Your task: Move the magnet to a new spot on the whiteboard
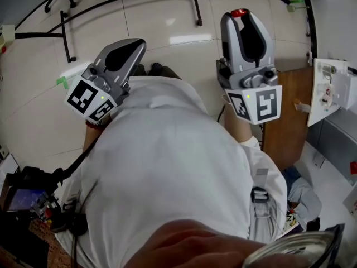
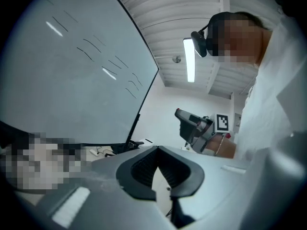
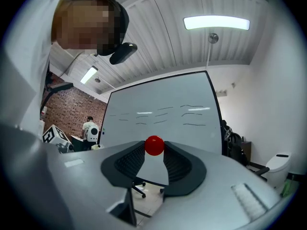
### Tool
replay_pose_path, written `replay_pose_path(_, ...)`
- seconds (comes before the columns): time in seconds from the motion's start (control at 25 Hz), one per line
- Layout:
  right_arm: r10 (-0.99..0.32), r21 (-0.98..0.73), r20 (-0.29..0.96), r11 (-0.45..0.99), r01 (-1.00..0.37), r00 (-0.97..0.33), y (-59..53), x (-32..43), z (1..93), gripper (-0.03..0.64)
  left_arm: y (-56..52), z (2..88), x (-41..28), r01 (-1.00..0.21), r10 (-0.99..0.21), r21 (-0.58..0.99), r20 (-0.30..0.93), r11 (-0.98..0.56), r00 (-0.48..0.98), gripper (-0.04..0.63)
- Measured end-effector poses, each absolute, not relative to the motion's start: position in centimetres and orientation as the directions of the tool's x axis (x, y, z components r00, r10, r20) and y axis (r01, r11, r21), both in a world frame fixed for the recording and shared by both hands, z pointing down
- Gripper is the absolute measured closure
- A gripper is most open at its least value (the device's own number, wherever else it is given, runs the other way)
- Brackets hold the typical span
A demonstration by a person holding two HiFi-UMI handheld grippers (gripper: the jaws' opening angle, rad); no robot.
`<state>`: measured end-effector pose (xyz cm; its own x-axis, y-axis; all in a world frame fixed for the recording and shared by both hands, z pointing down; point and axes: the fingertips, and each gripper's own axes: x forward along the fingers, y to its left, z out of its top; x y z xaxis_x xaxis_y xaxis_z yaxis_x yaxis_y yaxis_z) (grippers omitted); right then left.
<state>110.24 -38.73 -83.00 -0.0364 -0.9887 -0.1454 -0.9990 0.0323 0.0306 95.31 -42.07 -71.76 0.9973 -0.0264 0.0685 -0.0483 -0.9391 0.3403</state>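
Note:
A small red ball magnet [image 3: 154, 145] sits pinched at the tips of my right gripper [image 3: 154, 151], which is shut on it. From the head view the magnet [image 1: 240, 12] shows as a red cap at the top of the right gripper [image 1: 241, 17], held up in front of my chest. The whiteboard [image 3: 163, 114] stands some way ahead of it, with faint marks on it. My left gripper [image 2: 157, 148] is shut with nothing between its jaws and points up beside the whiteboard [image 2: 72, 71]. In the head view the left gripper [image 1: 129, 46] is at my left side.
Black stand legs [image 1: 67, 15] cross the tiled floor ahead. At the right are a wooden cabinet [image 1: 293, 110] and a white shelf [image 1: 329, 88]. Dark equipment [image 1: 22, 200] sits low at the left. Another person [image 3: 89, 128] stands far off by a brick wall.

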Motion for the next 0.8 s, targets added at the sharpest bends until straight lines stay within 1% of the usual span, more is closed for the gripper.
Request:
replay_pose_path(0.12,-0.993,0.001,-0.118,0.0,-1.0,0.0,-38.8,112.0,-81.6,0.491,-41.0,-72.0,96.4,0.026,0.049,0.324,0.06,-0.946,0.997,0.595)
replay_pose_path(0.28,-0.993,-0.017,-0.119,-0.018,-1.0,0.02,-42.0,113.0,-81.5,0.491,-45.8,-71.0,97.1,-0.013,0.015,0.336,0.08,-0.942,0.997,0.595)
replay_pose_path(0.48,-0.992,0.056,-0.122,-0.024,-0.998,0.017,-47.1,113.0,-81.9,0.491,-51.4,-71.9,97.6,0.033,0.032,0.32,-0.008,-0.947,0.999,0.595)
replay_pose_path(0.6,-0.984,0.054,-0.172,-0.053,-0.997,0.042,-52.0,112.4,-83.9,0.491,-56.9,-72.7,96.0,0.027,0.027,0.3,-0.004,-0.954,1.0,0.595)
replay_pose_path(0.72,-0.979,0.041,-0.204,-0.01,-0.999,0.002,-58.8,109.8,-84.7,0.491,-63.8,-73.4,93.7,-0.011,0.0,0.244,0.042,-0.97,0.999,0.595)
replay_pose_path(0.8,-0.976,0.053,-0.211,0.041,-0.998,-0.051,-63.9,108.3,-84.9,0.491,-68.8,-73.6,93.0,-0.029,-0.021,0.239,0.038,-0.97,0.999,0.595)
